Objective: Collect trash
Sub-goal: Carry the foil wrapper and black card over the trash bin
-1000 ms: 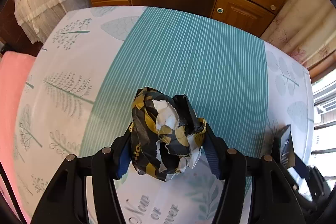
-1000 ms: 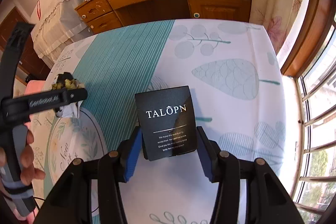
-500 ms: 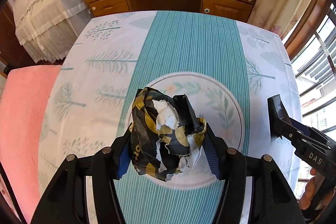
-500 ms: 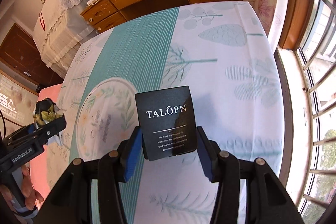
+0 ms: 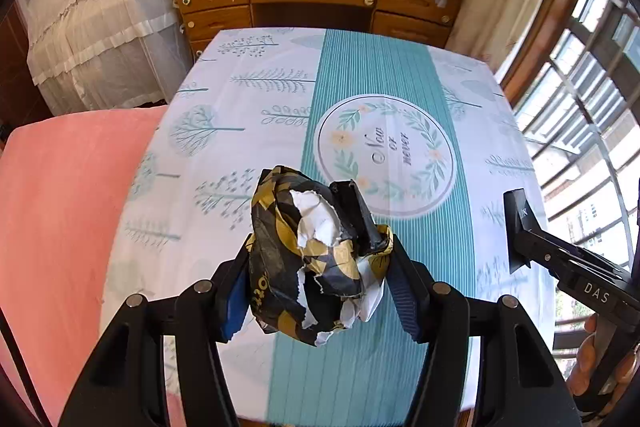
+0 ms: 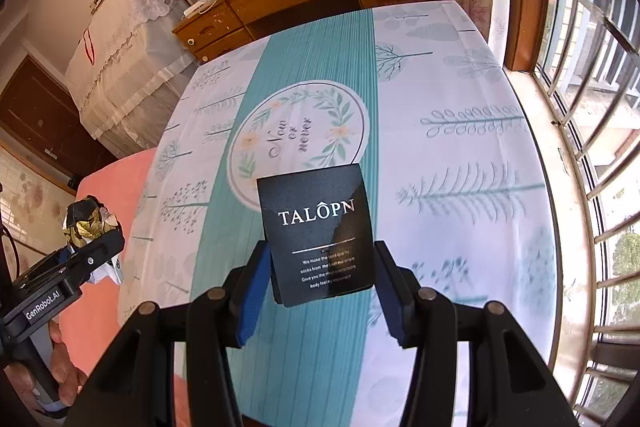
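Observation:
My left gripper [image 5: 318, 285] is shut on a crumpled wad of black, gold and white paper [image 5: 316, 255], held above the near part of the bed [image 5: 256, 131]. The same wad [image 6: 86, 223] shows at the left of the right wrist view, in the left gripper [image 6: 80, 259]. My right gripper [image 6: 320, 287] is shut on a flat black card printed TALOPN [image 6: 318, 235], also held in the air over the bed [image 6: 460, 147]. From the left wrist view, that card [image 5: 518, 227] appears edge-on at the right.
A pink blanket [image 5: 60, 207] lies beside the white and teal sheet on the left. A wooden desk with drawers [image 5: 316, 3] stands beyond the bed's far end. A lace-covered cabinet [image 5: 96, 27] is at far left. Barred windows [image 6: 592, 107] run along the right side.
Both grippers have risen and pulled back toward the near end of the bed, each keeping its load. Far more of the bed, the pink blanket and the room now shows.

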Demonstrator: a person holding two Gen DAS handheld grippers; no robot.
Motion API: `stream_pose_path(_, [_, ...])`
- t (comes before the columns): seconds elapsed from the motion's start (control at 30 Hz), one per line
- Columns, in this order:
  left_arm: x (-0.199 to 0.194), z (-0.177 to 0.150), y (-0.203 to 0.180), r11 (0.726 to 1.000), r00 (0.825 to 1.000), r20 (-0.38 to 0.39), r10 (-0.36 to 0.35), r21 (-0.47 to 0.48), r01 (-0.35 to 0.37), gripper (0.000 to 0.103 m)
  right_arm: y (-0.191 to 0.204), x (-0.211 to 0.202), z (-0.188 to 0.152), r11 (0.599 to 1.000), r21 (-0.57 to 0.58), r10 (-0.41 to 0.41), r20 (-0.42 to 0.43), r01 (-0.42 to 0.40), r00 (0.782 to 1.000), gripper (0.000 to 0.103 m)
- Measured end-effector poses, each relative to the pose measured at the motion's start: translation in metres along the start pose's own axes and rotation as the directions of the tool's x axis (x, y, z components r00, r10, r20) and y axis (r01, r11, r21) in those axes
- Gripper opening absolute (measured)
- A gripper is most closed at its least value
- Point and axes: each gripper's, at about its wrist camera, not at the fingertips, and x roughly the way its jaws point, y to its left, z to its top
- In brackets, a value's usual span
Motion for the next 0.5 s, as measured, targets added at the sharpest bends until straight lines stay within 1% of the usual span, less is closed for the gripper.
stream_pose_path(0.13, [-0.047, -0.046, 0.037, 0.999, 0.998, 0.049, -0.045, 0.033, 0.043, 0.059, 0.042, -0.035, -0.063, 0.997, 0.076, 0.003, 0.052, -0.007, 0.999, 0.051])
stream_pose_path(0.27, [-0.087, -0.088, 0.068, 0.995, 0.993, 0.094, -0.071, 0.074, 0.064, 0.059, 0.076, -0.056, -0.116, 0.989, 0.147, 0.023, 0.066, -0.033, 0.998, 0.051])
stream_pose_path(0.4, [-0.112, -0.121, 0.089, 0.991, 0.989, 0.116, -0.093, 0.103, 0.081, 0.059, 0.103, -0.075, -0.157, 0.990, 0.140, 0.015, 0.057, -0.023, 0.998, 0.051])
stream_pose_path(0.5, [-0.119, -0.139, 0.096, 0.989, 0.989, 0.104, -0.107, 0.113, 0.095, 0.059, 0.112, -0.083, -0.184, 0.991, 0.137, -0.001, 0.032, -0.003, 0.999, 0.051])
